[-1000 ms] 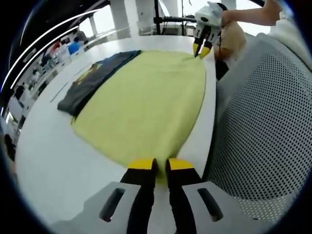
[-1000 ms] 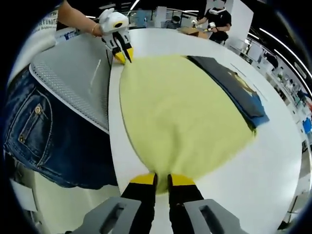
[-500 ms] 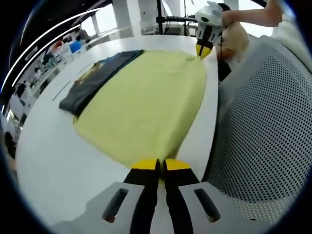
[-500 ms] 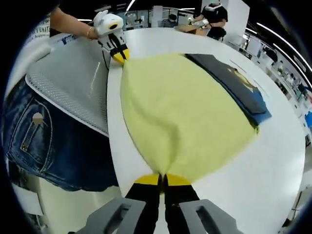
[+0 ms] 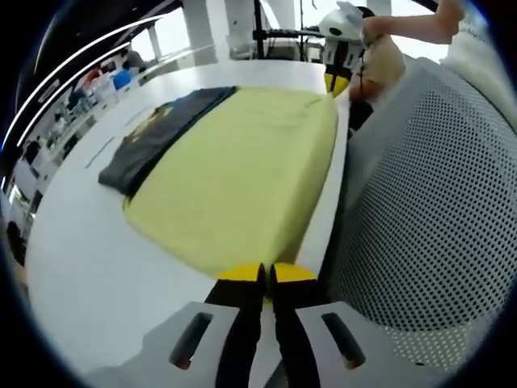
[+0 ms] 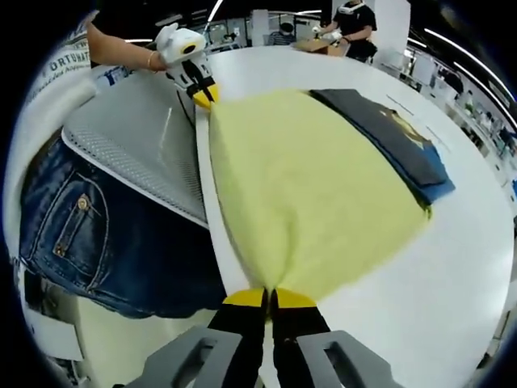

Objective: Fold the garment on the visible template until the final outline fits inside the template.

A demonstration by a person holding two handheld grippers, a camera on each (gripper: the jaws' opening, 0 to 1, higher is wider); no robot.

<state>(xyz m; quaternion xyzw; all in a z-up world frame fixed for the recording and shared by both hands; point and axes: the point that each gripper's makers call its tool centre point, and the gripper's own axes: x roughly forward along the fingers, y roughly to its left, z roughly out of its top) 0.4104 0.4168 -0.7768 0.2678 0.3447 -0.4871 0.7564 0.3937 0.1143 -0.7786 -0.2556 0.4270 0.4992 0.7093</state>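
Observation:
A pale yellow garment point(image 5: 242, 170) lies spread on the white table point(image 5: 89, 242). My left gripper point(image 5: 265, 272) is shut on its near corner at the table's edge. At the far corner of the same edge my right gripper point(image 5: 338, 81) pinches the cloth. In the right gripper view the yellow garment point(image 6: 315, 186) stretches away from my right gripper point(image 6: 271, 296), which is shut on its corner. The left gripper point(image 6: 203, 97) holds the far corner there. The edge between the two grippers is taut along the table's rim.
A folded dark T-shirt point(image 5: 157, 133) lies partly under the yellow garment's far side, with a blue edge showing on the dark T-shirt point(image 6: 396, 133). A grey mesh chair back point(image 5: 428, 202) and a person's jeans point(image 6: 97, 234) press against the table's near edge. People stand at the back point(image 6: 351, 24).
Both grippers went from slightly open to shut on the yellow garment's corners. The held edge has been drawn taut toward the table's rim.

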